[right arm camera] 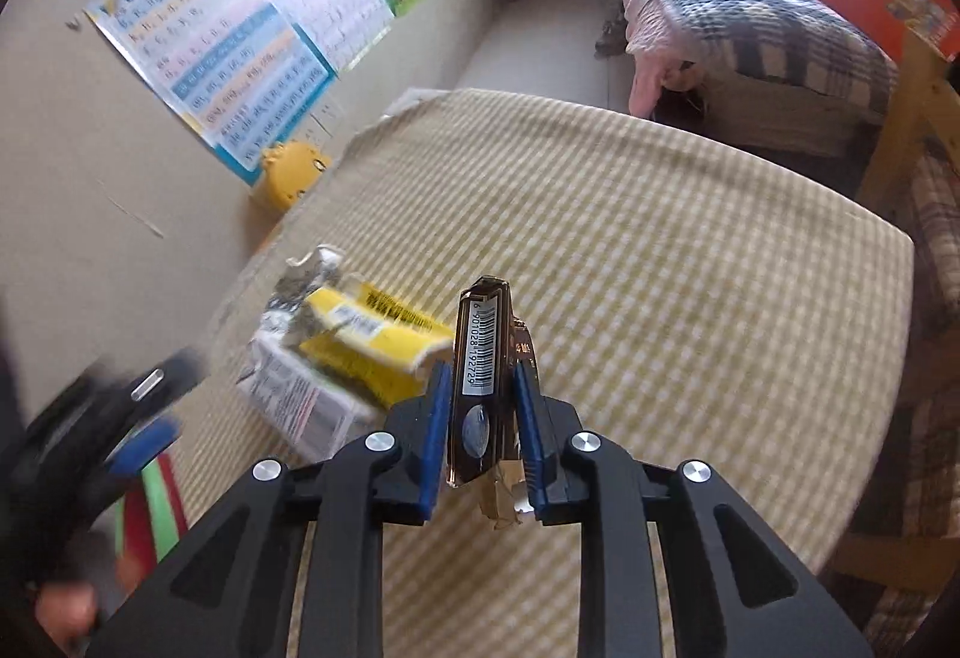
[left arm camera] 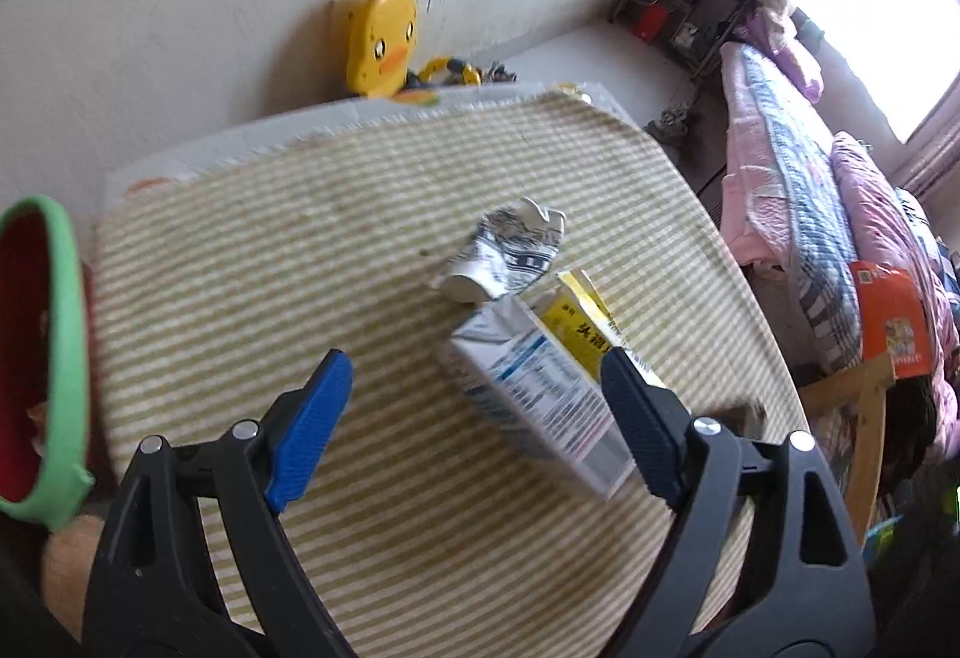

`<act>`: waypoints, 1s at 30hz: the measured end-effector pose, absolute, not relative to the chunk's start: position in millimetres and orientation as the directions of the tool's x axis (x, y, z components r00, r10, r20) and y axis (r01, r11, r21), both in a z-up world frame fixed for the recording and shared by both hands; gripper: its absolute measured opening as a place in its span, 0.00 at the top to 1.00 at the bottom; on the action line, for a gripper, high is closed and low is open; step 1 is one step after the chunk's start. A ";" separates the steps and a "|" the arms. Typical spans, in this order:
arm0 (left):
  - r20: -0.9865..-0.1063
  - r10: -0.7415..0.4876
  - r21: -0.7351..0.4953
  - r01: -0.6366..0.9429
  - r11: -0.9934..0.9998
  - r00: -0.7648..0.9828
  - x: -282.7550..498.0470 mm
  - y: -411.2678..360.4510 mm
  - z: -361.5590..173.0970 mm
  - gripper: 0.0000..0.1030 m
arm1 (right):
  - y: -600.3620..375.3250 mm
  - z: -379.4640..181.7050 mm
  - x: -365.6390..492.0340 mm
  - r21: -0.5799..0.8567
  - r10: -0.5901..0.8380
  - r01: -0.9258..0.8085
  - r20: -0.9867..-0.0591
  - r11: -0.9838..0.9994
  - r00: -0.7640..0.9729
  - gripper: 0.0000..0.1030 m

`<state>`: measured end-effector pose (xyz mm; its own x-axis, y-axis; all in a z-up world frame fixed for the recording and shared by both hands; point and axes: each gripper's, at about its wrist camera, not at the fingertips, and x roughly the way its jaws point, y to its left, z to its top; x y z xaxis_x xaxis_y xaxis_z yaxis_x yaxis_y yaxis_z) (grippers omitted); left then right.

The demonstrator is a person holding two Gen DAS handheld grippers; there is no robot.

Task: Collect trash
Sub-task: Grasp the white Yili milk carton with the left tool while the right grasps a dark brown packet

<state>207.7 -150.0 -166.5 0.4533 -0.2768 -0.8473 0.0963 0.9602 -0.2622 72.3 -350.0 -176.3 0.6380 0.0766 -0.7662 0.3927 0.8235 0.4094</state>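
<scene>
Right gripper angles down over the striped tablecloth, pinching one dark cigarette pack (barcode up). Left gripper tilts down too, spread wide and empty, with three bits of trash just ahead: white carton, yellow box, crumpled wrapper.

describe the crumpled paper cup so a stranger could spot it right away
On the green-and-cream striped tablecloth, three bits of trash lie near the middle. The crumpled paper cup is the one farthest back, beyond the white carton and yellow box: squashed, not boxy.
</scene>
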 end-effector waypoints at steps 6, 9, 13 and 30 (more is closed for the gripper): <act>-0.904 -0.165 -0.135 0.103 0.985 0.394 218.9 -193.9 -196.4 0.20 | -342.0 -173.3 44.2 0.410 0.078 0.375 -0.755 0.831 0.652 0.79; -0.914 -0.129 -0.103 0.087 0.991 0.385 215.1 -196.2 -205.9 0.13 | -340.3 -172.5 39.5 0.421 0.091 0.365 -0.749 0.830 0.656 0.79; -0.918 -0.153 -0.140 0.063 0.988 0.365 212.2 -189.8 -209.9 0.11 | -338.2 -172.3 35.2 0.439 0.109 0.355 -0.741 0.826 0.663 0.79; -0.930 -0.243 -0.246 0.024 0.969 0.276 201.0 -150.1 -212.2 0.24 | -332.2 -176.4 30.5 0.470 0.141 0.350 -0.736 0.811 0.662 0.78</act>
